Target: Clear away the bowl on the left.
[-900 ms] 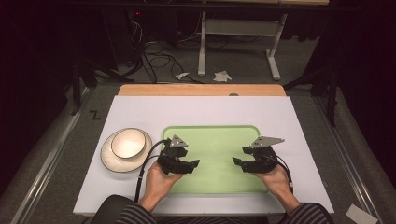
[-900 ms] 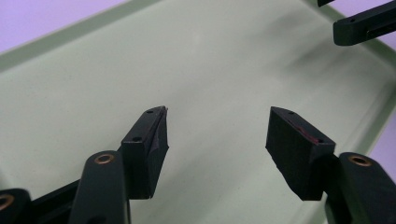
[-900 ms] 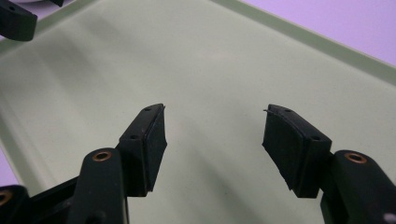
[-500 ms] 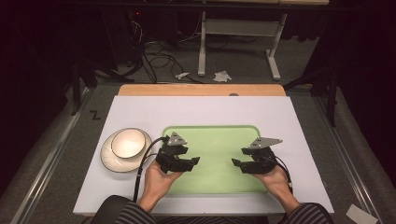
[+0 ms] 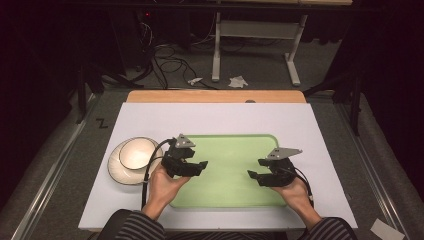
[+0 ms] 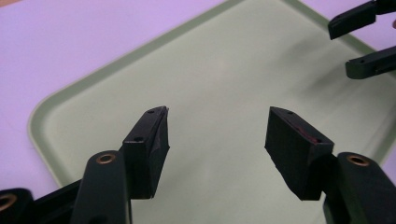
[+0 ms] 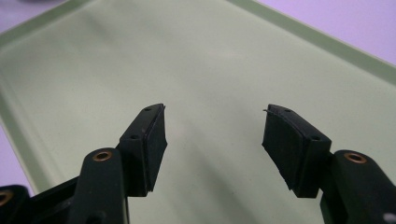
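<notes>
Centrally on the white rectangular table top [image 5: 220, 117] lies a pale green, round-cornered plastic tray [image 5: 227, 150], flat and bare inside, and everything else is placed from it. Over the tray's left edge the black two-jaw left gripper [image 5: 200, 166], topped by a grey three-cornered plate, is held in the person's left hand [image 5: 165, 187], its jaws pointing rightward across the tray. In the left gripper view its jaws stand wide apart with nothing between them, green tray floor showing in the gap, and the tray's rounded corner and raised rim curve off beyond them against the white surface. At the upper right of that view the tips of the other gripper [image 6: 362, 42] poke in, also spread.

Over the tray's right part the black two-jaw right gripper [image 5: 253, 175], also with a grey plate on top, sits in the person's right hand [image 5: 295, 192], jaws aimed leftward toward the tray's middle. The right gripper view shows its jaws likewise parted and empty, with tray floor behind and the rim running along the top.

Just beyond the tray's left edge, on the table, a shallow cream round bowl [image 5: 136, 152] rests on a cream round plate [image 5: 120, 172]. A black cable [image 5: 148, 172] trails from the left gripper, crossing the plate's near side. Striped sleeves [image 5: 132, 230] enter below the tray's near edge.
</notes>
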`<state>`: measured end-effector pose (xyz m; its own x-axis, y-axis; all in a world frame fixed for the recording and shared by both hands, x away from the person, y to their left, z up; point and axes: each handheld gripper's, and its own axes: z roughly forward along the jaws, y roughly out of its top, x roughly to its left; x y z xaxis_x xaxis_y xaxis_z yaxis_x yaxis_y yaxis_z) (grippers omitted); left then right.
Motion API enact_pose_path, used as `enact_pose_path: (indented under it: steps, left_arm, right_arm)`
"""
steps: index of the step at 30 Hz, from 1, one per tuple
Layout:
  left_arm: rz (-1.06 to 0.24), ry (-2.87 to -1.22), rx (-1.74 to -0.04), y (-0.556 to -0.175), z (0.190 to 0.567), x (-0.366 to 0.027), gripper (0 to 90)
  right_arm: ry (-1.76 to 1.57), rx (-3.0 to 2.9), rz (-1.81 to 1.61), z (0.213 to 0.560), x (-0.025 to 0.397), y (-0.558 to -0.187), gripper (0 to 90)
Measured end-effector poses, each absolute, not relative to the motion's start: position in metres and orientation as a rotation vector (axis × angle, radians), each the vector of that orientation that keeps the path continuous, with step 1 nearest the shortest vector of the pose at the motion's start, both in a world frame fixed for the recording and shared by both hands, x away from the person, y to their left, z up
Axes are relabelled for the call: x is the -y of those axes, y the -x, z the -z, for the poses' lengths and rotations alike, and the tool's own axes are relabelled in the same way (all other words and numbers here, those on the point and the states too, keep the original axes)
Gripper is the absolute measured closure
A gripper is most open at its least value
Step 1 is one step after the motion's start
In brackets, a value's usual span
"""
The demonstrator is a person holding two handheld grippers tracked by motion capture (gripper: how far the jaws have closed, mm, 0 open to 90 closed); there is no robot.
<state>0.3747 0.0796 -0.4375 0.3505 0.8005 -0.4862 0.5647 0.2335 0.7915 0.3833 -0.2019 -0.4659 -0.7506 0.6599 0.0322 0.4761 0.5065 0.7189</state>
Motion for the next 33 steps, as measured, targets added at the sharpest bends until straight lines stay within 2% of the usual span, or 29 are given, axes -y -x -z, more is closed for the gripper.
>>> enact_pose_path:
  steps: [18,33]
  left_arm:
    - [-0.325,-1.338,-1.339,-0.38,0.419,-0.114,39.7]
    - [-0.403,-1.257,-1.405,-0.388,0.417,-0.148,39.0]
  right_arm:
    - [-0.923,-2.533,-1.062,0.468,0.196,-0.383,40.9]
    - [-0.881,-2.559,-1.053,0.468,0.192,-0.382,40.9]
